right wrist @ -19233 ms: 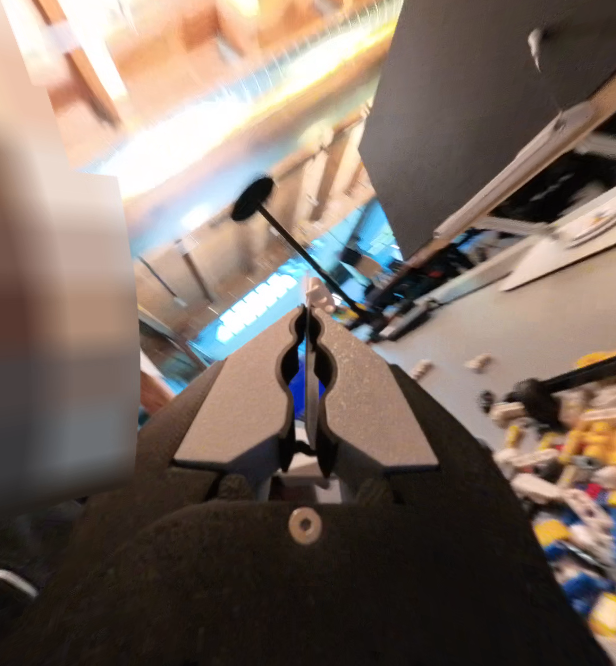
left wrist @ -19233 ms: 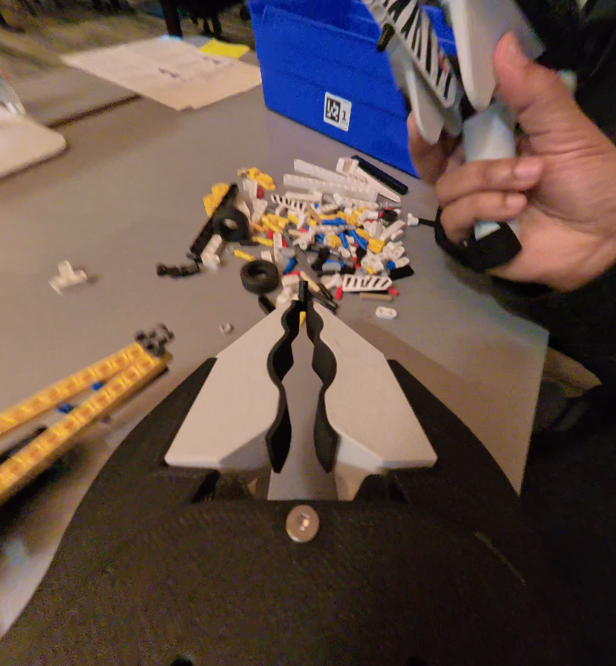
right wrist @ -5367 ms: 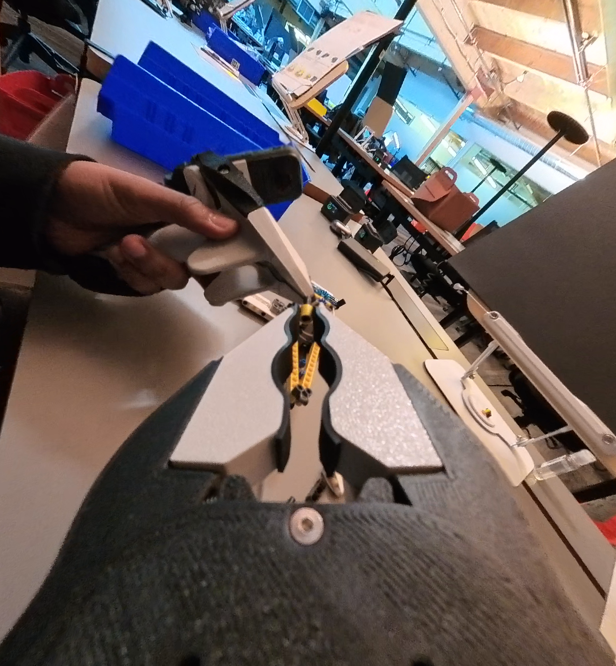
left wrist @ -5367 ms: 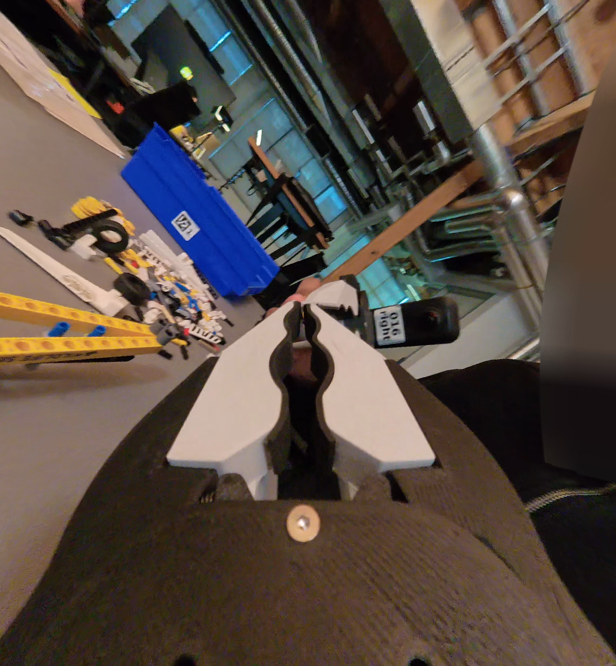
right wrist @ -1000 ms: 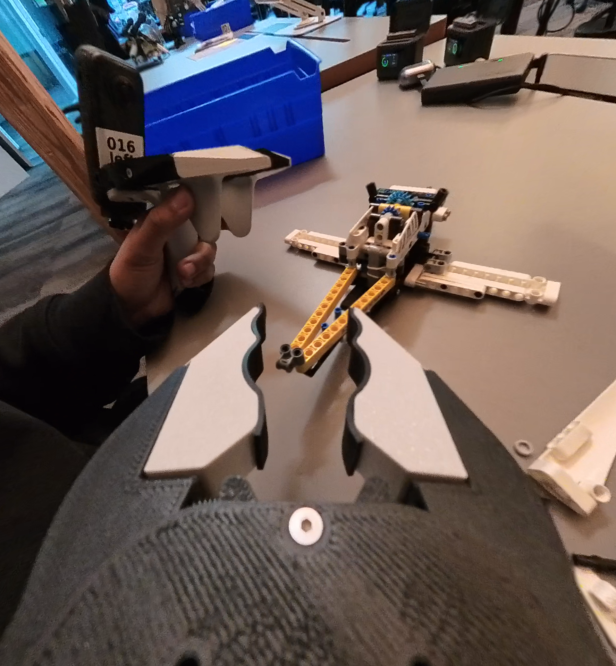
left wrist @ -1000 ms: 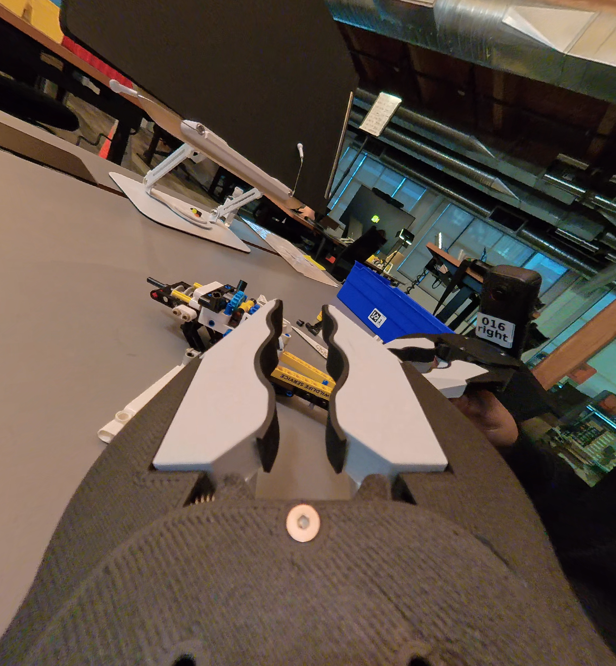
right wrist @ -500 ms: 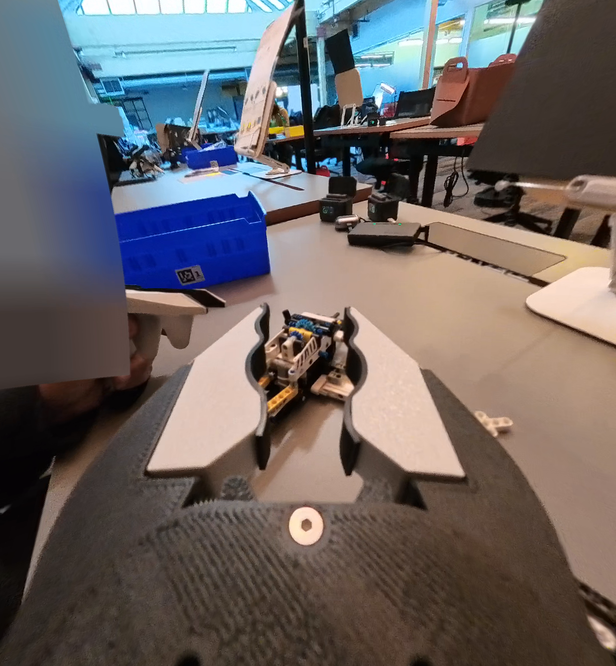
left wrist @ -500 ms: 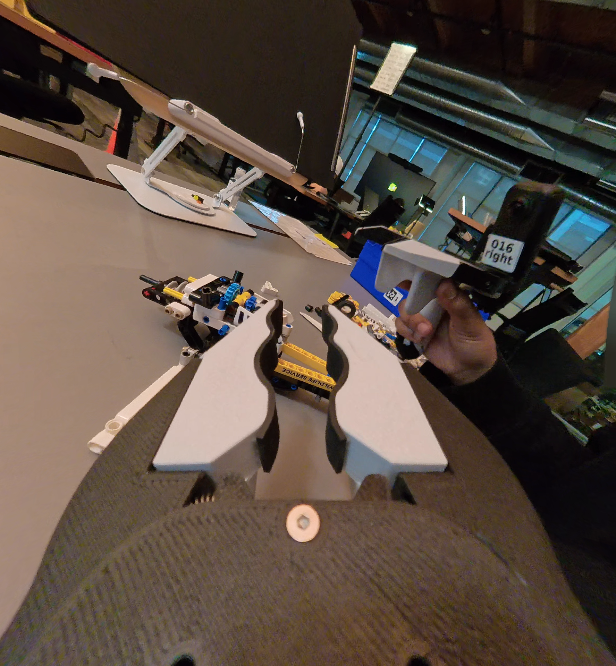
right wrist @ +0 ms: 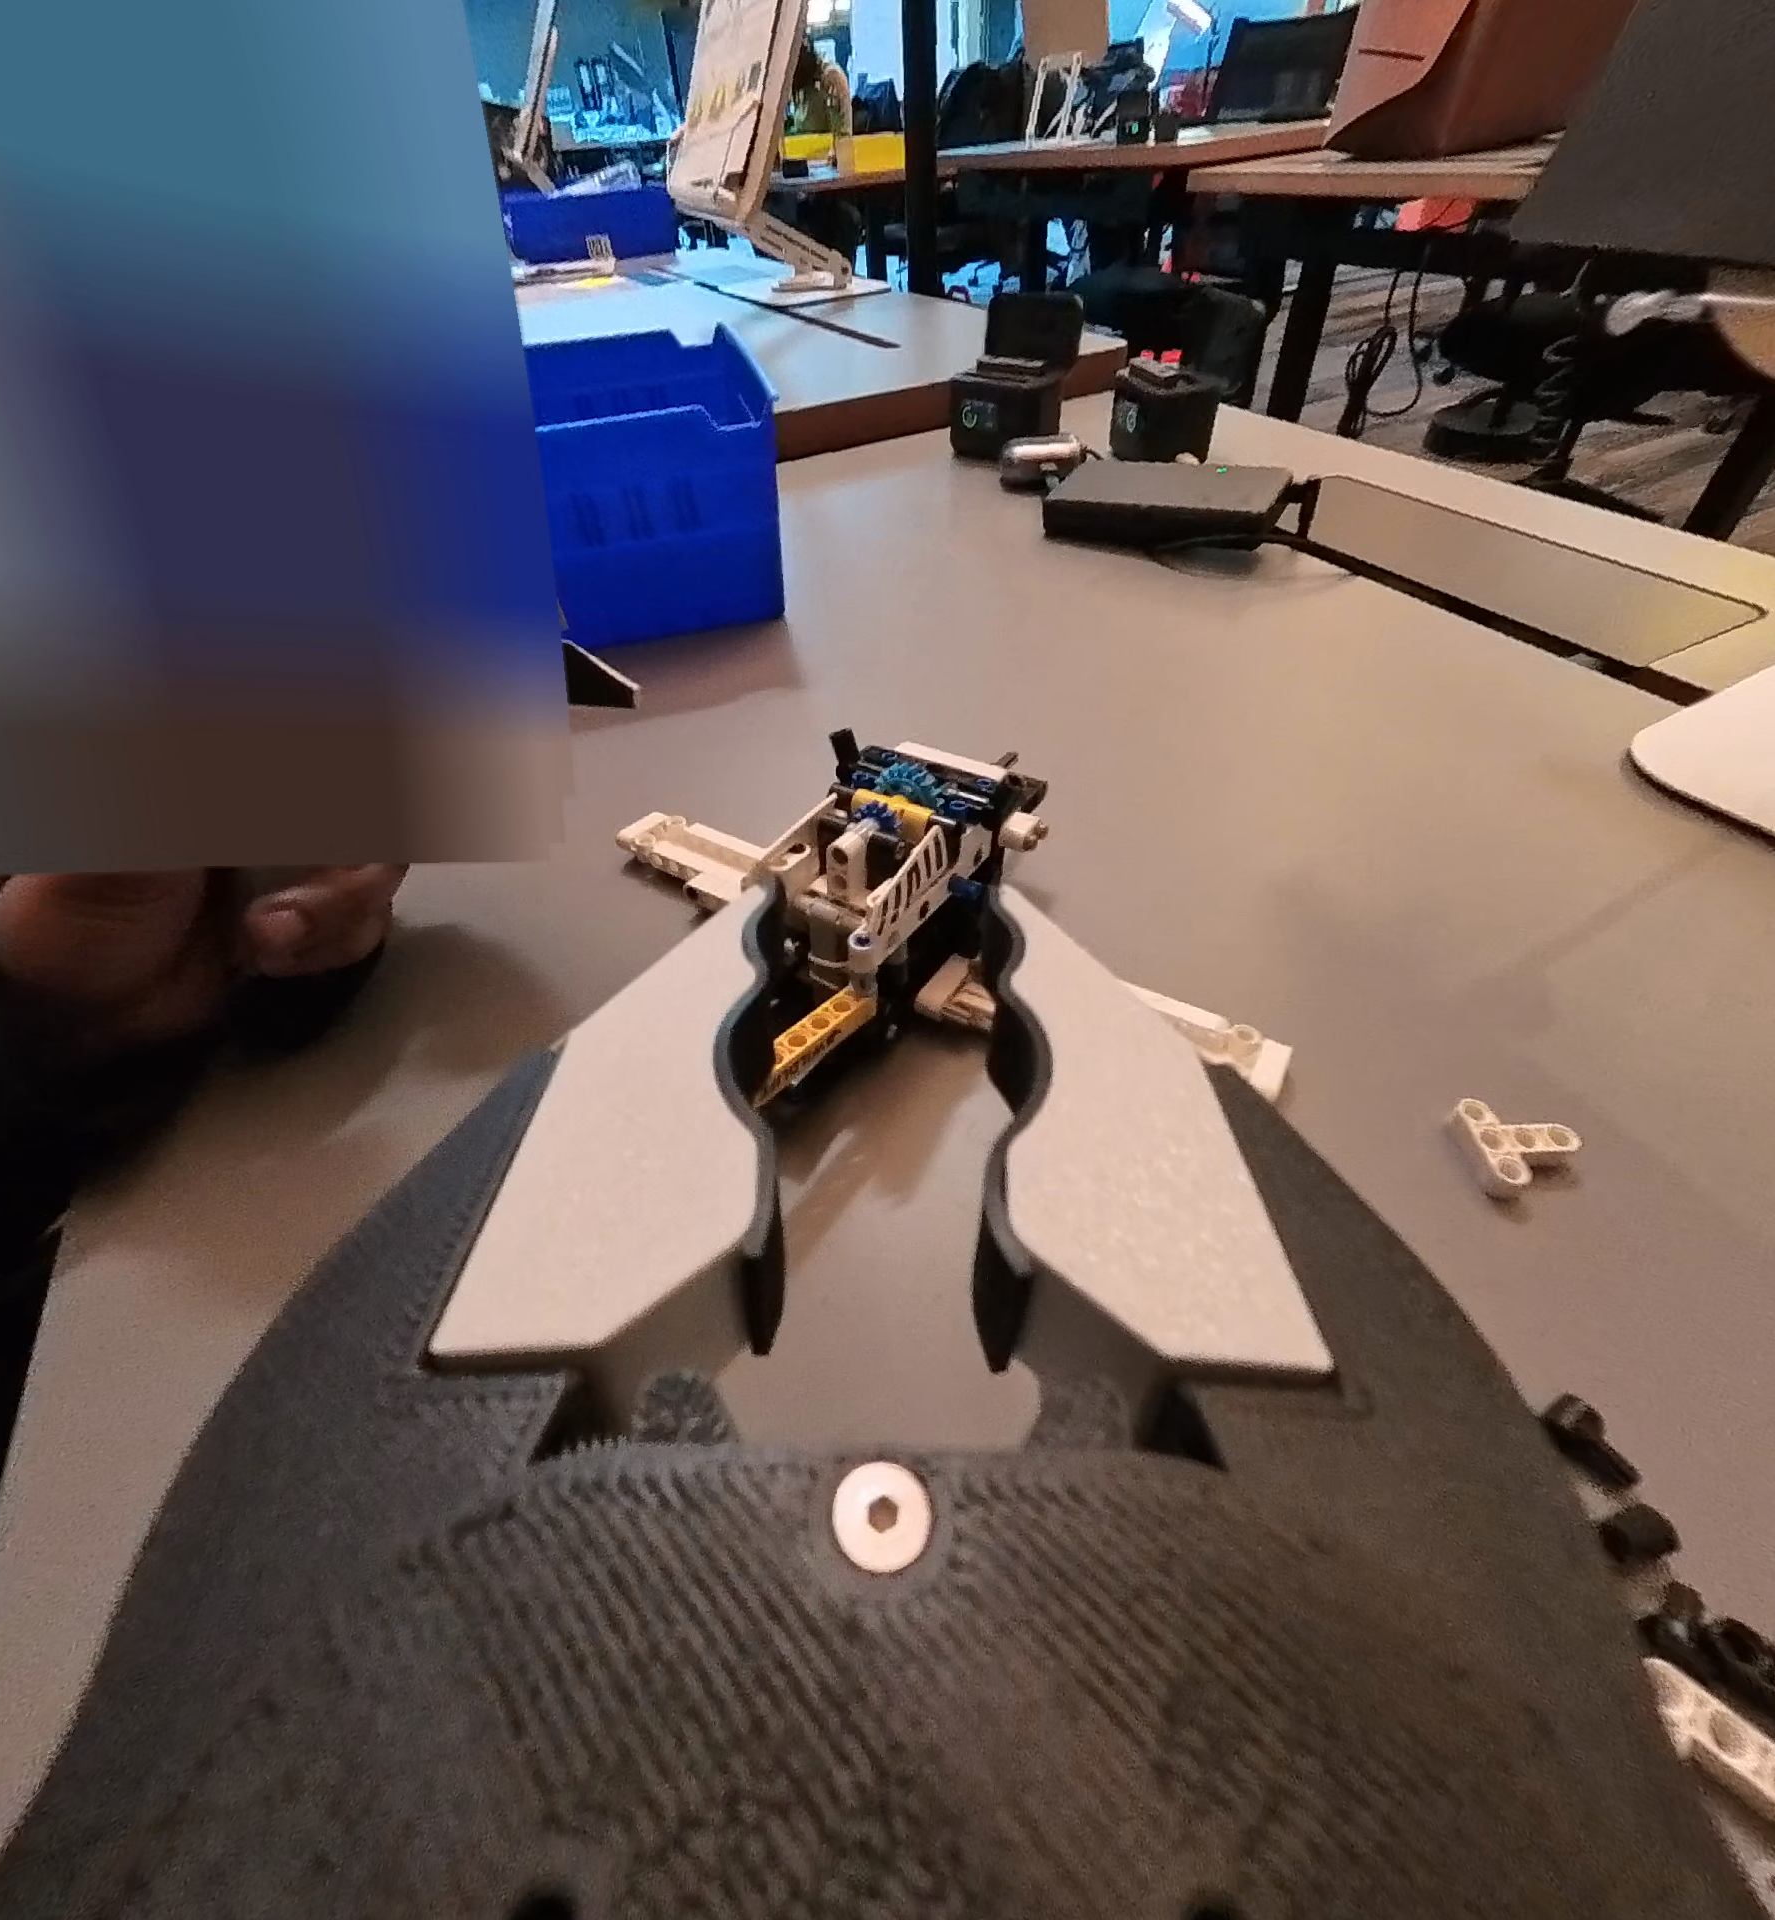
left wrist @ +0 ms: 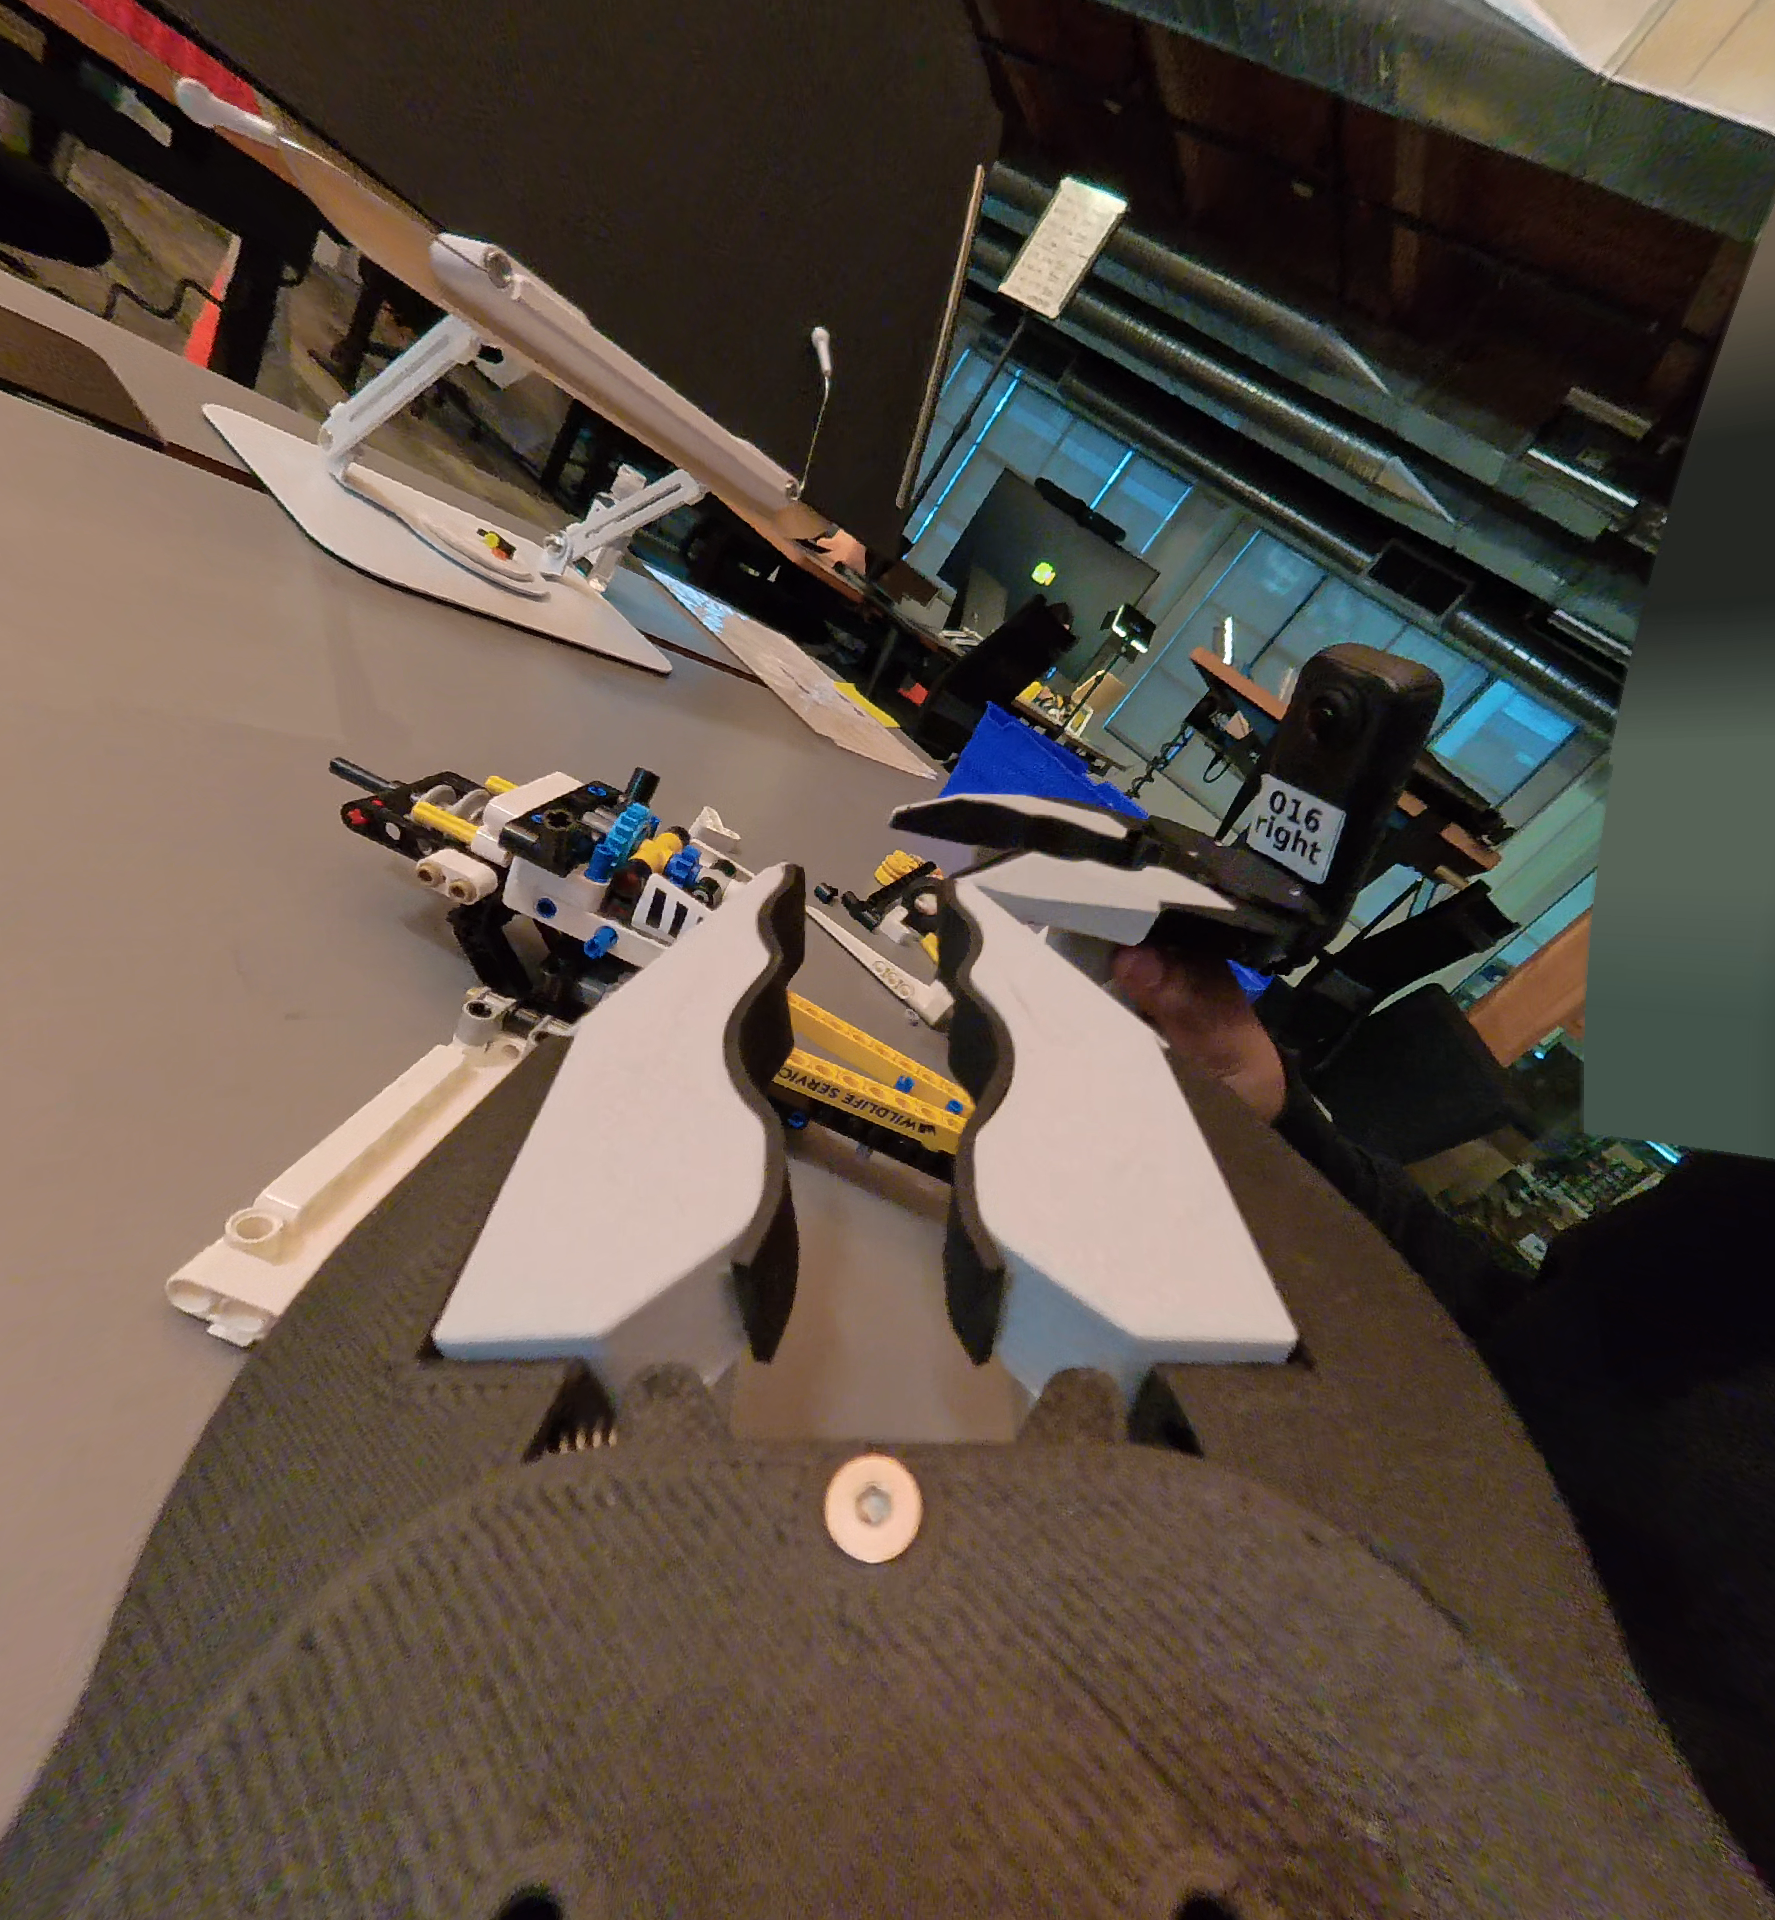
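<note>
Lying flat on grey table (right wrist: 1278, 790), brick model (right wrist: 904, 862) runs its yellow beams (left wrist: 862, 1081) toward near edge, white wings out left/right. Left gripper (left wrist: 870, 914) and right gripper (right wrist: 872, 925) both gape, nothing held, tips near model.
</note>
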### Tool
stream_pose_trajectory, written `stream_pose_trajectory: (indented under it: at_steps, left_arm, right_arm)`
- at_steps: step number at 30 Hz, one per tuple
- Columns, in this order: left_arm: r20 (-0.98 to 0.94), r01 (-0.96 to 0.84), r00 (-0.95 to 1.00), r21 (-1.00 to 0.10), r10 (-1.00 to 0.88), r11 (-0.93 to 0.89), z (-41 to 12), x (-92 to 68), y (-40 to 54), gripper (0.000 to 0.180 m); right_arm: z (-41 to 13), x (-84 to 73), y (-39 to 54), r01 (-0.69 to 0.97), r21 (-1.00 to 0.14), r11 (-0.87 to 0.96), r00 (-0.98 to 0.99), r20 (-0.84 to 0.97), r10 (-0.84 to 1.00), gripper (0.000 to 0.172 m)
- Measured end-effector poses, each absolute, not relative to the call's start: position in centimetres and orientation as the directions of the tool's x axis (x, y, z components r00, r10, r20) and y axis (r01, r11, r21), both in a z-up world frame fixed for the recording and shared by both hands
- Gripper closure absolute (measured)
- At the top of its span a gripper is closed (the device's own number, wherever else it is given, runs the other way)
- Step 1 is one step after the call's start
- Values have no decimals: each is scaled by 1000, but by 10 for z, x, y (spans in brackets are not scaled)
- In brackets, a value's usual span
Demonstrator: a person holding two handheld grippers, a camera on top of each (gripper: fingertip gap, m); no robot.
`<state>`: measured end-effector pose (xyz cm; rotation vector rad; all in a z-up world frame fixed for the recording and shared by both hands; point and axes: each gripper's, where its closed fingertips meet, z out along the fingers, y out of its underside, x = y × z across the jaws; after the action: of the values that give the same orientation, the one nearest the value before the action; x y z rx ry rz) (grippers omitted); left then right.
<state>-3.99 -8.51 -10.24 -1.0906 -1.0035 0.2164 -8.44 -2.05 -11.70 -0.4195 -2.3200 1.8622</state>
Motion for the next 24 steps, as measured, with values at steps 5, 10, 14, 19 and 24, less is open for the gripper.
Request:
stream_pose_trajectory:
  at_steps: [5,10,14,19,24]
  left_arm:
    - [585,313,572,-803,574,507,-101,-39,-85,158]
    - [583,318,582,-804,567,502,-101,-37,-82,156]
    - [544,316,604,-834,583,451,-101,-34,-74,155]
    - [468,306,637,-883,613,356,-103,-30,-60,153]
    - [352,313,701,-933,621,176,-110,-26,-41,143]
  right_arm:
    - [-124,-86,-22,120,-968,220,-951,-49,304,137]
    - [-121,-87,-21,114,-972,203,-950,-47,308,138]
    - [-105,-81,-16,87,-988,128,-949,-43,313,136]
    - [-103,-39,-10,199,-977,77,-952,-173,253,137]
    - [-137,-13,1,177,-936,306,-946,-76,314,137]
